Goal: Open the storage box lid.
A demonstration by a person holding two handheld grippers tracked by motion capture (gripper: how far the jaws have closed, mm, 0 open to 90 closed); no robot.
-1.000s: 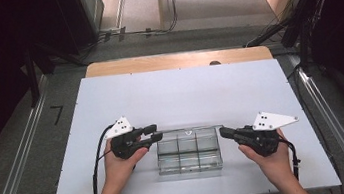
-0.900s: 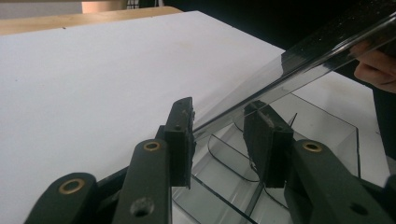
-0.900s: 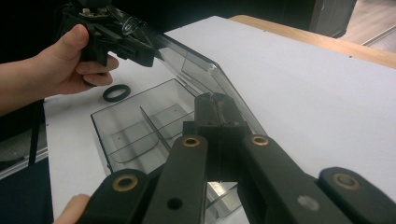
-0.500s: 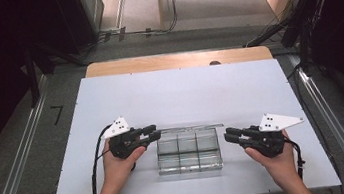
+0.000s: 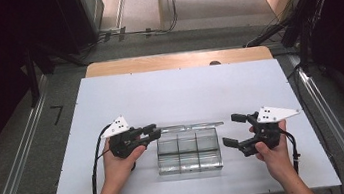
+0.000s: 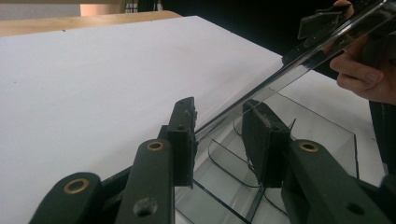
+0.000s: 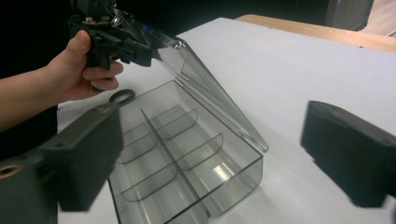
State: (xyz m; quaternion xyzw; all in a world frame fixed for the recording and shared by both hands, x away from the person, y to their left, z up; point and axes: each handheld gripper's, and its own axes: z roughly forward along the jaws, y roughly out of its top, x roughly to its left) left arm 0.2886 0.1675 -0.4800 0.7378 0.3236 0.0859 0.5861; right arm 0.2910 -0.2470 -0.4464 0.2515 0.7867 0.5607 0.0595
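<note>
Nearest the person, a clear compartment box (image 5: pixel 188 151) is seen on the white desk (image 5: pixel 180 96), close to its front edge and between the two hands. Its hinged lid (image 7: pixel 205 88) is raised on the far side and held at a slant, so the step in hand is judged to be the opening or closing of that lid; which of the two cannot be told from these pictures alone. The left tool (image 5: pixel 150 131) is placed at the box's left far corner, and in the left gripper view its jaws are seen around the lid's clear edge (image 6: pixel 280 70), one pad on each side; a narrow gap appears beside one pad, so the lid is taken to be lightly pinched rather than clamped hard. The right tool (image 5: pixel 233 130) is held just beside the right end of the box, apart from it, its jaws spread wide with nothing between them. Inside the box, curved dividers (image 7: pixel 163 140) are seen and the compartments look empty. The next move is judged to call for a steady swing of the left tool about the hinge line, with the grip kept on the thin edge so that it does not slip, while the box is steadied by the right tool should it slide. Farther off, the bare desk runs to its wooden back strip (image 5: pixel 175 61).
</note>
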